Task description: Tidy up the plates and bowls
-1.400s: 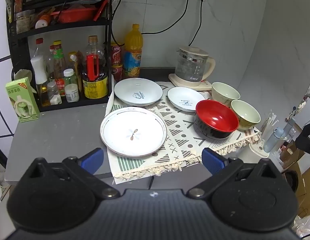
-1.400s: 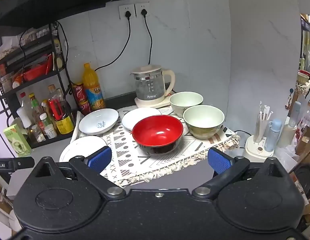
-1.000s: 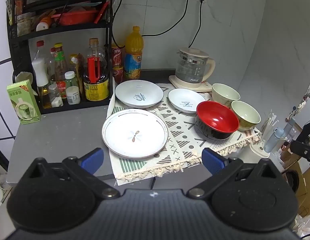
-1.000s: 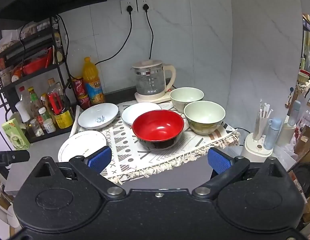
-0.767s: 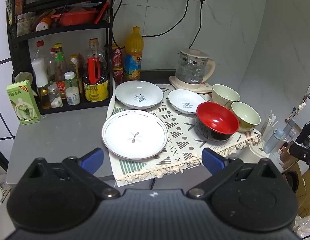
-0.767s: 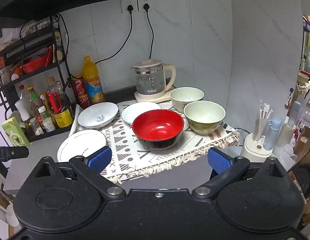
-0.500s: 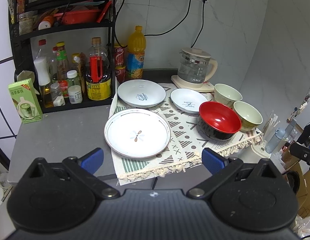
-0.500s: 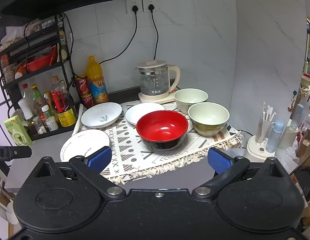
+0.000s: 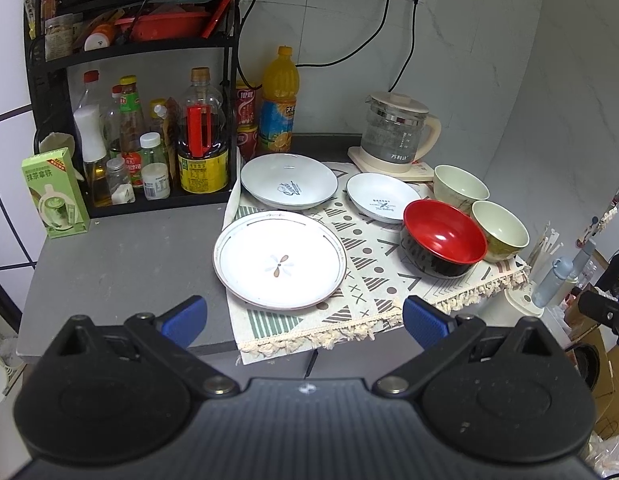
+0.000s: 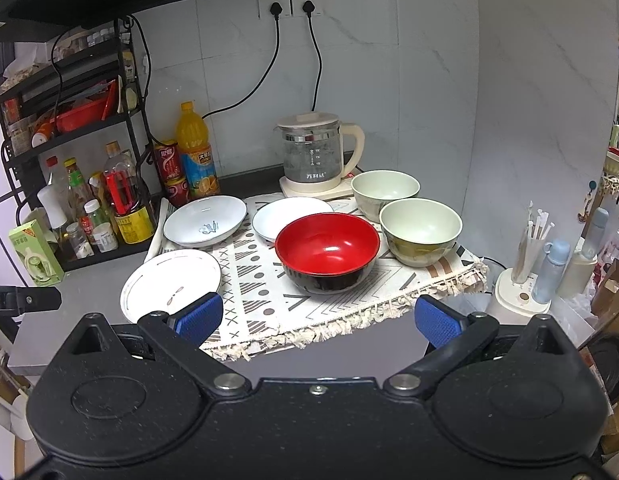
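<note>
A patterned mat (image 9: 373,276) on the grey counter carries the dishes. A large white plate (image 9: 279,258) with a flower mark lies at its front left. Behind it sit a deep white plate (image 9: 288,186) and a smaller white plate (image 9: 383,202). A red bowl (image 9: 443,236) with a black outside stands right of them, beside two pale green bowls (image 9: 499,230) (image 9: 460,186). My left gripper (image 9: 305,322) hovers open before the counter's front edge, empty. My right gripper (image 10: 317,320) is open too, short of the red bowl (image 10: 327,248), holding nothing.
A glass kettle (image 9: 395,136) stands at the back on its base. A black rack (image 9: 149,92) of bottles fills the back left, with a green carton (image 9: 55,192) beside it. A straw holder (image 10: 521,280) and bottles stand off the counter's right end.
Both grippers have drifted slightly, so the dishes sit a little differently in each view. Nothing on the counter has moved and both grippers stay open.
</note>
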Action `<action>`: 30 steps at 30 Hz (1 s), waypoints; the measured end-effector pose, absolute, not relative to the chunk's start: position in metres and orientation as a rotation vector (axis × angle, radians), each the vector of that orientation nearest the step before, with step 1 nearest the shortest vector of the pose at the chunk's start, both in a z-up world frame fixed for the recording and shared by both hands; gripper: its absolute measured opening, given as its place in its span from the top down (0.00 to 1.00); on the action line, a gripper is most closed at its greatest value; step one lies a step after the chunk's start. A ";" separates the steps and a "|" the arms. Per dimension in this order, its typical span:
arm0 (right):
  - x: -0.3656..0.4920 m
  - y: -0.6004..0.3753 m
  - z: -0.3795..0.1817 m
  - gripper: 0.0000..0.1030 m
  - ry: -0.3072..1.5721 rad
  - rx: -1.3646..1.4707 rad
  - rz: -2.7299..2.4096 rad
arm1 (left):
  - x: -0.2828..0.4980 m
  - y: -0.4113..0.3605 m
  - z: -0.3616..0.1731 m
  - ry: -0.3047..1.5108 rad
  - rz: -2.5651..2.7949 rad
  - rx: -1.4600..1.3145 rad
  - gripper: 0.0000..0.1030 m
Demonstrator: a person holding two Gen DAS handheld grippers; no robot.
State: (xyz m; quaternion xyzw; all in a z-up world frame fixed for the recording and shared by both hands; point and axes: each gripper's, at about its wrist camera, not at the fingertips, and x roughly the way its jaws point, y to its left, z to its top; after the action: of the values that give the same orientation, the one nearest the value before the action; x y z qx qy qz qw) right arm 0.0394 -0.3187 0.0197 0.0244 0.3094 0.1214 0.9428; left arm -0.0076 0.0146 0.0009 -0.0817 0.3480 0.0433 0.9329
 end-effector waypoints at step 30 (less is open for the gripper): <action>0.041 -0.323 0.013 0.00 0.651 0.043 0.265 | -0.004 0.009 -0.003 0.728 0.105 -0.180 0.00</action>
State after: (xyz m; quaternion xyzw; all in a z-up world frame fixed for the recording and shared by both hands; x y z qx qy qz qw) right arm 0.0414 -0.3231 0.0128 0.0212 0.3188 0.1297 0.9386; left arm -0.0041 0.0094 -0.0025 -0.0881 0.3554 0.0512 0.9291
